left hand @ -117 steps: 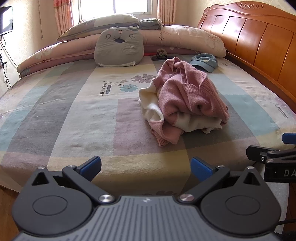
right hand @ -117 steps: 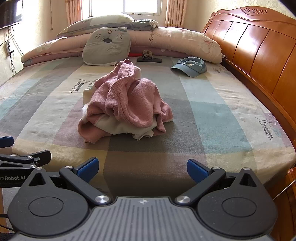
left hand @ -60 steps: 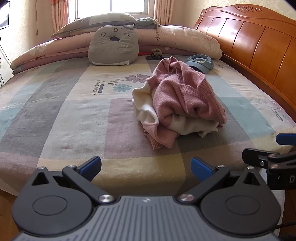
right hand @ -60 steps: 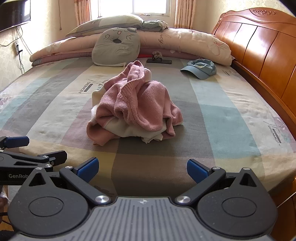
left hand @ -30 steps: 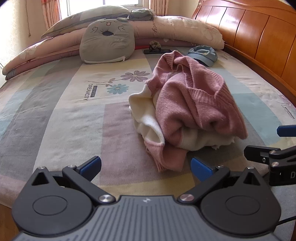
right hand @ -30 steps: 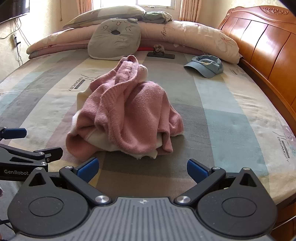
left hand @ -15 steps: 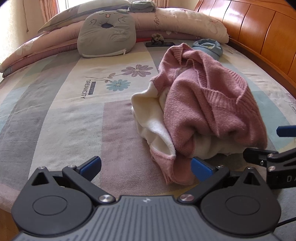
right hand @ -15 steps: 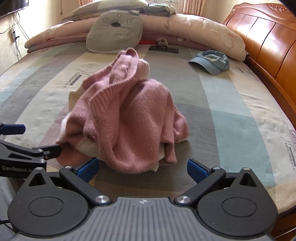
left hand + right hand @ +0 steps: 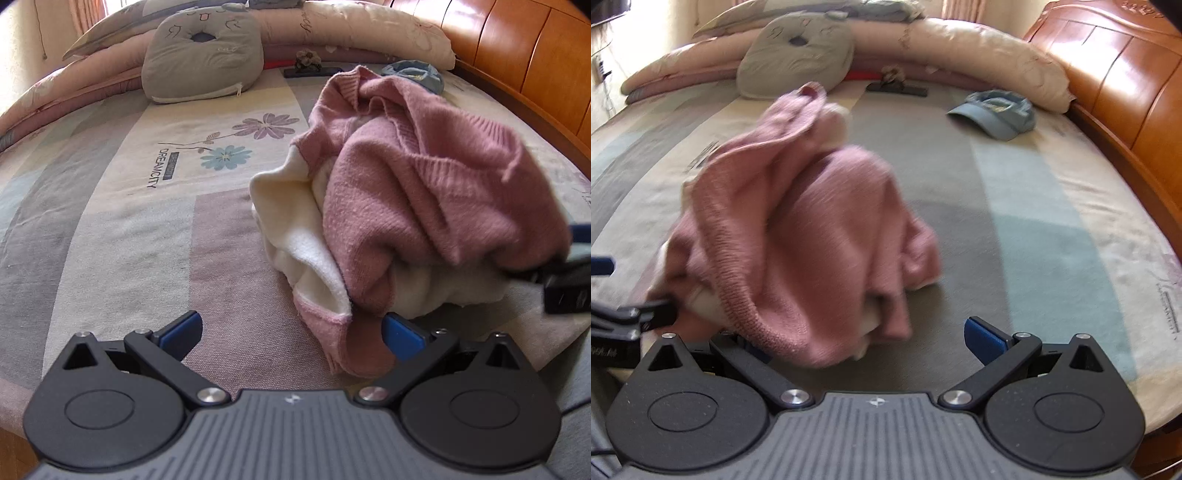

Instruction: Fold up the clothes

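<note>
Two hand-held grippers, left (image 9: pixel 291 330) and right (image 9: pixel 864 341), both spread apart, one crumpled pink-and-cream sweater (image 9: pixel 417 206), one bed (image 9: pixel 110 236)

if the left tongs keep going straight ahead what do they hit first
Most likely the crumpled pink and cream knit sweater: its pink hem already lies by the right finger of the open left tongs. Dead centre is bare patchwork bedsheet.

both grippers are now brought in close to the crumpled pink and cream sweater (image 9: pixel 424 199), which earlier lay well off at mid-bed. the left gripper (image 9: pixel 291 332) is spread wide as before, but its right fingertip (image 9: pixel 400 338) is now met by the sweater's near pink hem. the right gripper (image 9: pixel 864 341) has its left finger covered by the pile's near edge.
</note>
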Demonstrator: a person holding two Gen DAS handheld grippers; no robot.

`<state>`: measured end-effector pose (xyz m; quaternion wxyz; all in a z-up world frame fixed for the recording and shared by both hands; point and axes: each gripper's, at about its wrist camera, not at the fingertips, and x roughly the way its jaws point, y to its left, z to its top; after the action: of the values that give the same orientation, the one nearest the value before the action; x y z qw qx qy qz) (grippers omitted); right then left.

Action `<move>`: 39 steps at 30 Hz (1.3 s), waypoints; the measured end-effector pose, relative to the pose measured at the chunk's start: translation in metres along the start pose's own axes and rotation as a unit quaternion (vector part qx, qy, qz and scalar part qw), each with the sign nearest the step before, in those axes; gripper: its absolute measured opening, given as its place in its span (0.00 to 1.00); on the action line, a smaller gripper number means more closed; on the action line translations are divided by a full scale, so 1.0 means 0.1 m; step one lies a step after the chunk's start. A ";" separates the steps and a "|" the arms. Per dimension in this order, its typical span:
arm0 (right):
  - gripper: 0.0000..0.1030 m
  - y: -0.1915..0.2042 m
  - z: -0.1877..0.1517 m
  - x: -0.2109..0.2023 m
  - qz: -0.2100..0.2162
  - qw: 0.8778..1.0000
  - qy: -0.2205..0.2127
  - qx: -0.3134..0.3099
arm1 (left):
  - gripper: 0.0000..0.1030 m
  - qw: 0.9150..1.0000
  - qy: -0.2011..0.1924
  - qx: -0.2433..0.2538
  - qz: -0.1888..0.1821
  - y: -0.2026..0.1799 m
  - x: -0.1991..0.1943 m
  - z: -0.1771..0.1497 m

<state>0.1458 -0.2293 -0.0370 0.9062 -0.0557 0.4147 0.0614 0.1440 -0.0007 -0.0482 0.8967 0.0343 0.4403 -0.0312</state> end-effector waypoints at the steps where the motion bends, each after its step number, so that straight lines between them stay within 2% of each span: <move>1: 1.00 -0.04 0.02 0.00 -0.001 1.000 -0.004 0.003 | 0.99 1.000 0.002 0.000 0.000 0.00 0.01 0.01; 4: 1.00 -0.17 0.09 0.02 0.014 1.000 -0.006 0.019 | 0.99 1.000 0.005 0.000 -0.003 -0.02 0.03 0.03; 8: 1.00 -0.15 0.11 0.06 0.056 0.998 -0.001 0.022 | 0.99 1.000 0.004 0.006 -0.010 -0.06 0.03 0.07; 12: 1.00 -0.12 0.17 0.07 0.047 0.999 -0.027 -0.005 | 0.99 1.000 -0.003 0.018 -0.012 -0.08 0.03 0.12; 21: 1.00 -0.52 0.63 0.16 0.026 0.998 -0.056 0.023 | 0.99 1.000 -0.007 0.026 -0.017 -0.10 0.05 0.21; 26: 1.00 -0.53 0.73 0.29 0.069 0.996 -0.046 0.016 | 0.99 0.999 -0.002 0.031 -0.018 -0.11 0.10 0.25; 28: 1.00 -0.52 0.77 0.36 0.074 0.996 -0.044 0.007 | 0.99 0.999 -0.001 0.035 -0.019 -0.11 0.11 0.27; 36: 1.00 -0.89 1.14 0.67 0.013 0.998 -0.057 0.017 | 0.99 0.998 -0.012 0.049 -0.024 -0.13 0.08 0.34; 39: 1.00 -1.08 1.28 0.86 0.020 0.998 -0.043 0.032 | 0.99 0.998 -0.012 0.051 -0.027 -0.15 0.08 0.37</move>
<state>0.3140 -0.3106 -0.0133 0.9229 -0.0153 0.3785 0.0684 0.1766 -0.0186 -0.0325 0.8976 0.0677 0.4284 -0.0784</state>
